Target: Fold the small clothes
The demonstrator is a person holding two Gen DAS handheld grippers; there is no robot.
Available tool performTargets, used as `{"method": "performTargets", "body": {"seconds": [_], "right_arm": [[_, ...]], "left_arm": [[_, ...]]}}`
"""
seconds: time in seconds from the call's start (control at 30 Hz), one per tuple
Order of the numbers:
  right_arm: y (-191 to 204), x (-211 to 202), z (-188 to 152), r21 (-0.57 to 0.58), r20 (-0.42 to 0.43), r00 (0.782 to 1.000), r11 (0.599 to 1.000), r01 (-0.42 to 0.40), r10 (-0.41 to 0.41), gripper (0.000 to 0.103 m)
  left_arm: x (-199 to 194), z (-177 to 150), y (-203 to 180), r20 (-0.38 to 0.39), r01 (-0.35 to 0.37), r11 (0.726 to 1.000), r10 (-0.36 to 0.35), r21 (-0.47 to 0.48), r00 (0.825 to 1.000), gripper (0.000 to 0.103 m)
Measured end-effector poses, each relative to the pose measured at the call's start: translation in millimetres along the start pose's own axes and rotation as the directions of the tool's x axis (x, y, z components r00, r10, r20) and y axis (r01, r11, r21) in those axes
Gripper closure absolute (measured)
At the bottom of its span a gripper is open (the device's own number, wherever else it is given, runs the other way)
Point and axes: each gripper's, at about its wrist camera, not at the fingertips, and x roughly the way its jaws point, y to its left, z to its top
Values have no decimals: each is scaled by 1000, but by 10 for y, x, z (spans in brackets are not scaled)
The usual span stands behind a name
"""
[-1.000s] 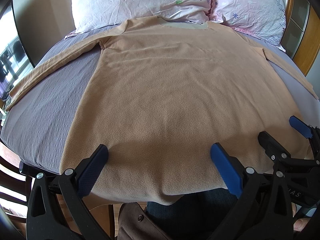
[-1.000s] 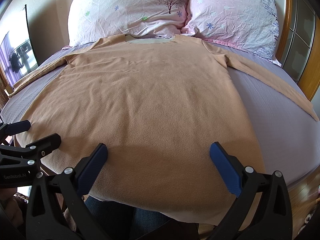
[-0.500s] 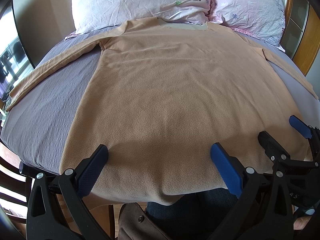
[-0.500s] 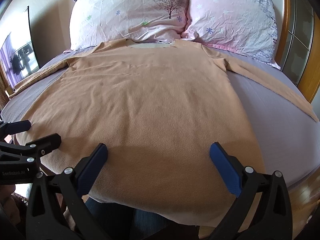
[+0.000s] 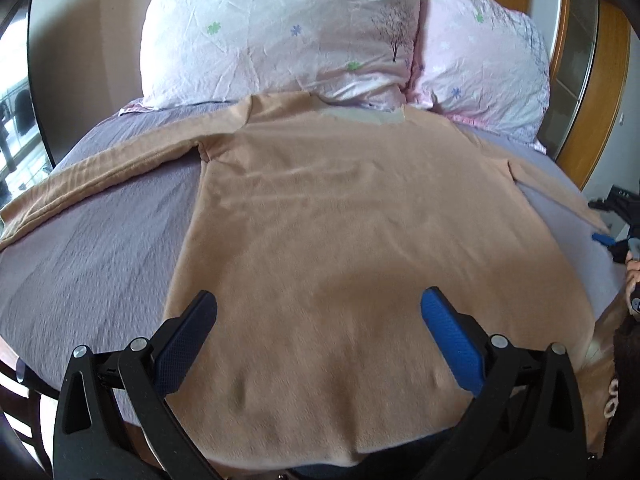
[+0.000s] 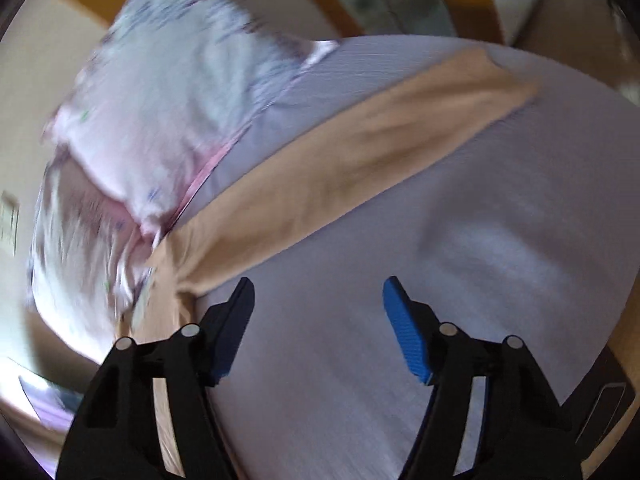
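A tan long-sleeved fleece top (image 5: 352, 240) lies flat on the bed, collar at the pillows, both sleeves spread out. My left gripper (image 5: 318, 320) is open and empty above the hem of the top. My right gripper (image 6: 318, 312) is open and empty above bare sheet, just below the top's right sleeve (image 6: 352, 160), which runs diagonally up to the right. The right wrist view is blurred and tilted. The right gripper also shows at the right edge of the left wrist view (image 5: 612, 236).
The bed has a lilac sheet (image 5: 92, 256). Two flowered pillows (image 5: 280, 32) lie at its head, also in the right wrist view (image 6: 172, 100). A wooden frame with glass (image 5: 580, 80) stands to the right. A dark chair (image 5: 16, 432) is at the lower left.
My right gripper has swung far to the right and rolled, from the hem to the right sleeve. My left gripper has moved forward and up a little over the hem.
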Motion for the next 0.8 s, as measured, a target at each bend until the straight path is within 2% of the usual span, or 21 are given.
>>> {"method": "performTargets", "body": {"seconds": [0.07,0.17,0.27,0.33,0.4,0.47,0.53,0.57,0.6,0.67,0.73,0.8], "right_arm": [[-201,2,258,92,36,999,996,19,-22,55],[-319,44,459,159,59,998,987,19,-29,56],[-361,129,581,192,83,996,981,9,-26,57],[-369,187,626,214,94,994,977,27,-48,69],[-393,260,725,224,80,993,973,64,-84,98],[-223,194,748,163,114,986,981,104,-123,98],[356,28,640,-46,207,974,994,100,-89,99],[702,-39,526,-155,236,971,985,79,-41,99],[1020,-75,401,-246,242,970,968,44,17,99],[1764,-101,4,-441,191,970,896,-54,153,99],[2434,-22,-497,-600,84,965,786,-150,249,99],[2979,183,-1048,-702,-61,955,668,-246,289,99]], "left_arm": [[5,123,144,31,30,999,-29,-37,999,1],[49,261,392,69,91,990,-84,-103,994,1],[105,332,697,123,200,959,-178,-203,976,1],[121,354,889,144,222,938,-189,-265,971,1],[113,380,1100,164,208,927,-164,-312,973,1],[66,396,1304,193,201,916,-140,-347,971,1],[21,398,1517,215,191,903,-114,-386,970,1],[-2,401,1649,224,183,892,-95,-414,970,1],[-17,404,1754,230,176,881,-79,-440,970,1],[-37,410,1970,232,153,855,-40,-495,972,1],[-58,397,2154,227,127,830,0,-544,974,1],[-84,375,2331,216,108,802,27,-587,976,1]]}}
